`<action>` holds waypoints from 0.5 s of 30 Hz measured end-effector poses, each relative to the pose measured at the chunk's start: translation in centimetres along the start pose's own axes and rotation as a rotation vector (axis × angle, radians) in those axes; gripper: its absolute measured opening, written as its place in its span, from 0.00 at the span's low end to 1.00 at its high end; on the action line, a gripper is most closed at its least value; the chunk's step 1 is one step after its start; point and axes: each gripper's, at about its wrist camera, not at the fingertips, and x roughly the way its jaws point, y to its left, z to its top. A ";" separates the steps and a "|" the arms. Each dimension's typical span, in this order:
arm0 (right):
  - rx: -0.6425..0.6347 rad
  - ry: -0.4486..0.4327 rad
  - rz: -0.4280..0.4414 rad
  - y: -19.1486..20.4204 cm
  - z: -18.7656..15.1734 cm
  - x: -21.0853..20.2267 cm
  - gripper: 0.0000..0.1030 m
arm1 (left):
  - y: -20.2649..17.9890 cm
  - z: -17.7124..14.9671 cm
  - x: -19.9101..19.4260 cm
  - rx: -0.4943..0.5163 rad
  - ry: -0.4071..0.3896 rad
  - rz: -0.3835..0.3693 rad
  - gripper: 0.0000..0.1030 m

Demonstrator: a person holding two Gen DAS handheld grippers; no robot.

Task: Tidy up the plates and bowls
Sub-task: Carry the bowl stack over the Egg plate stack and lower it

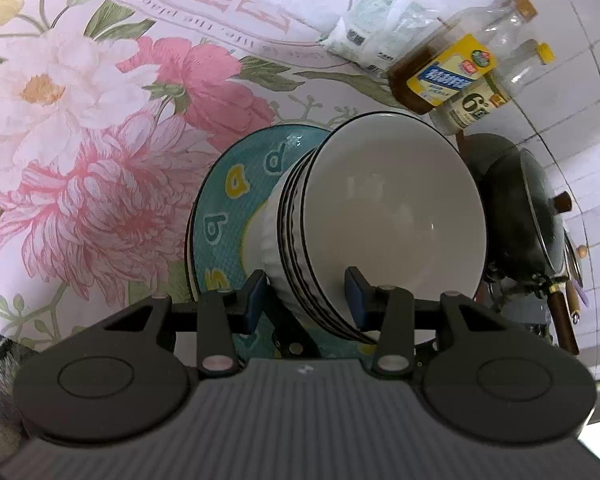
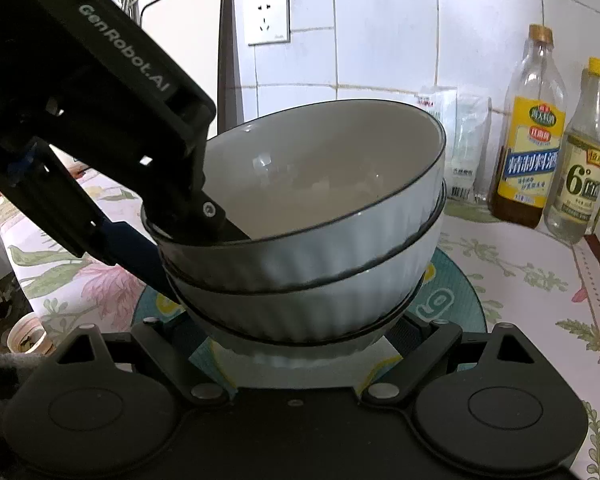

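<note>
While the left gripper's (image 1: 306, 300) jaws pinch the rims of the stacked bowls (image 1: 380, 216), lower them level onto the teal plate (image 1: 224, 208); the right gripper's (image 2: 304, 344) jaws straddle the stack's base, though whether they press it I cannot tell; beyond the bowls stand two bottles (image 2: 532, 148) and a packet (image 1: 376, 20), close enough to knock; a dark wok (image 1: 528, 216) sits beside the stack.

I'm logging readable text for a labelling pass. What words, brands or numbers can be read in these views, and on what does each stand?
"GenRobot.AI": side of the left gripper body.
"6°": label of the clear bottle.
"b", "p", "d", "5": rim of the teal plate.
Chinese characters on the yellow-labelled bottle: too blurred to read.
Tablecloth lettering: upside down and cut off, unreadable.
White packets' print: too small.
</note>
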 end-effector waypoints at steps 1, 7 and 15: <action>0.003 0.006 0.000 0.2 -0.2 -0.1 0.92 | 0.0 -0.1 0.1 -0.005 -0.002 0.003 0.39; -0.019 0.023 0.003 0.3 -0.1 0.1 0.92 | 0.7 0.0 0.1 -0.036 0.012 -0.021 0.40; -0.023 0.063 -0.090 1.1 -0.4 -0.3 0.94 | 1.4 0.3 -0.3 -0.047 0.006 -0.051 0.41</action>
